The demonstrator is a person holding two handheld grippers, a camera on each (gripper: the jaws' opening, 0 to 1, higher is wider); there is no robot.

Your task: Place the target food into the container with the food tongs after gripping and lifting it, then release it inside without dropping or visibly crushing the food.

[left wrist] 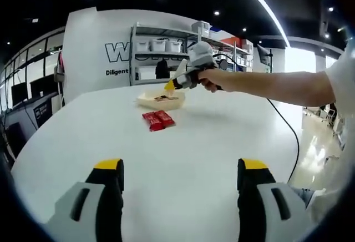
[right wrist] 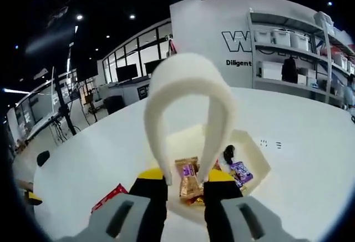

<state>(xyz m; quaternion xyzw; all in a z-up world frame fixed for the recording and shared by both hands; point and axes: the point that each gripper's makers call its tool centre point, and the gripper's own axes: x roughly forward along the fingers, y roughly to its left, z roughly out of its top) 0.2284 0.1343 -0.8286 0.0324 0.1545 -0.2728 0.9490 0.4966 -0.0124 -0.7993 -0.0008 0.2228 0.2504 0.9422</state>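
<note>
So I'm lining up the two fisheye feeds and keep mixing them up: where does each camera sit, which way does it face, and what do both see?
Left gripper view: rides the left gripper, low over the white table, facing the right gripper and the person's forearm.
Right gripper view: rides the right gripper, above the container, looking down past the white tongs gripping a gold snack packet.
Shared: table, container, red packets, shelving.

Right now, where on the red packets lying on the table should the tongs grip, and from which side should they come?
Take one of the red packets by a free short end, coming down from above at a slant. They lie flat on the table, side by side and apparently touching, so the long edge between them leaves the tongs no room.
</note>
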